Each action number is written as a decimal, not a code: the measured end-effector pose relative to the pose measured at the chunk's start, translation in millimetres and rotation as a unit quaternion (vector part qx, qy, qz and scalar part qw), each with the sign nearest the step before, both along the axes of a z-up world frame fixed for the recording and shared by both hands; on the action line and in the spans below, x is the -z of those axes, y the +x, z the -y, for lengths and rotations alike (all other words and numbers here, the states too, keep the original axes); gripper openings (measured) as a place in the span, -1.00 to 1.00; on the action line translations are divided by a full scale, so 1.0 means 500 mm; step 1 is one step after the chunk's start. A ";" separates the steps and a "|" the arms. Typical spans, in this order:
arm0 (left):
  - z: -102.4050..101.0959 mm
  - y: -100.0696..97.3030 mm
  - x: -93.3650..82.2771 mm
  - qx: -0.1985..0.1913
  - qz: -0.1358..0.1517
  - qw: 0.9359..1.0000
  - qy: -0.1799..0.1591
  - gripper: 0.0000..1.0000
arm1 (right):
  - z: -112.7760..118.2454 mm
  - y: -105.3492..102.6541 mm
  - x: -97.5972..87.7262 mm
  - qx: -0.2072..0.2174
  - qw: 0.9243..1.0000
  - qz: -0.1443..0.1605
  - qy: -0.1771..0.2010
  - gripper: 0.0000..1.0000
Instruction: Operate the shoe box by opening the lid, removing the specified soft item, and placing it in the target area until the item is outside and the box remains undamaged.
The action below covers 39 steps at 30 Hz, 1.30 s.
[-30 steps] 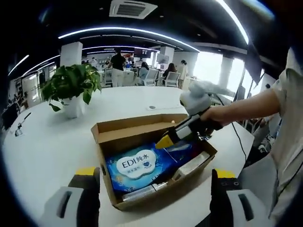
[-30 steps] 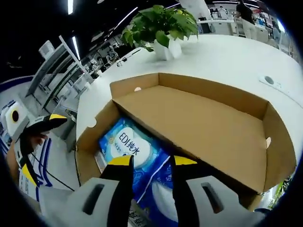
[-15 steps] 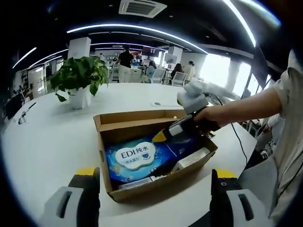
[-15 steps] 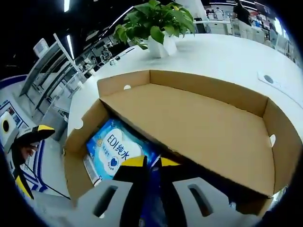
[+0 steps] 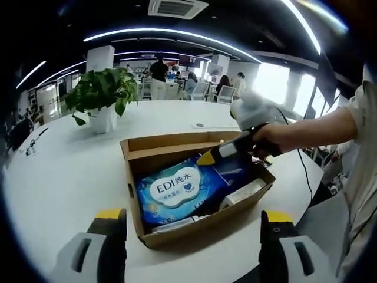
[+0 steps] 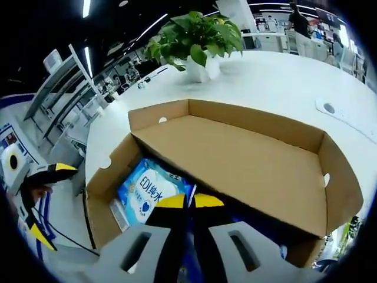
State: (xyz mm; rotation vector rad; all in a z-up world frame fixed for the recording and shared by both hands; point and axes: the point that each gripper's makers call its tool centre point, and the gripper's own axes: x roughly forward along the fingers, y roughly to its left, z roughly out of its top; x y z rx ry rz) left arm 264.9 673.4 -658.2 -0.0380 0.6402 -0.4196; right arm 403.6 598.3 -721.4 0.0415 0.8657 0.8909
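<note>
The right tool (image 6: 188, 201) pinches the near edge of the blue wet-wipe pack (image 5: 179, 188), its jaws closed almost together on the film, while the left tool (image 5: 191, 236) hangs wide and empty short of the shoe box (image 5: 194, 227). Such a thin pinch could slip, or the pack could snag the lid (image 6: 235, 156) folded back above it and tear the cardboard. The box sits open on the white counter (image 5: 65, 177), with the pack and a pale carton (image 5: 241, 196) inside.
</note>
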 end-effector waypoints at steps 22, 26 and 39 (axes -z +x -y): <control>0.015 0.062 0.002 0.013 0.000 0.999 0.032 0.45 | 0.087 0.001 -0.052 0.025 0.999 0.033 0.005 -1.00; 0.015 0.079 0.010 0.009 -0.015 0.999 0.037 0.23 | 0.102 0.000 -0.057 0.032 0.999 0.037 0.007 -1.00; 0.034 0.142 0.062 0.027 -0.070 0.997 0.032 -0.10 | 0.156 -0.002 -0.068 0.049 0.998 0.040 0.001 -1.00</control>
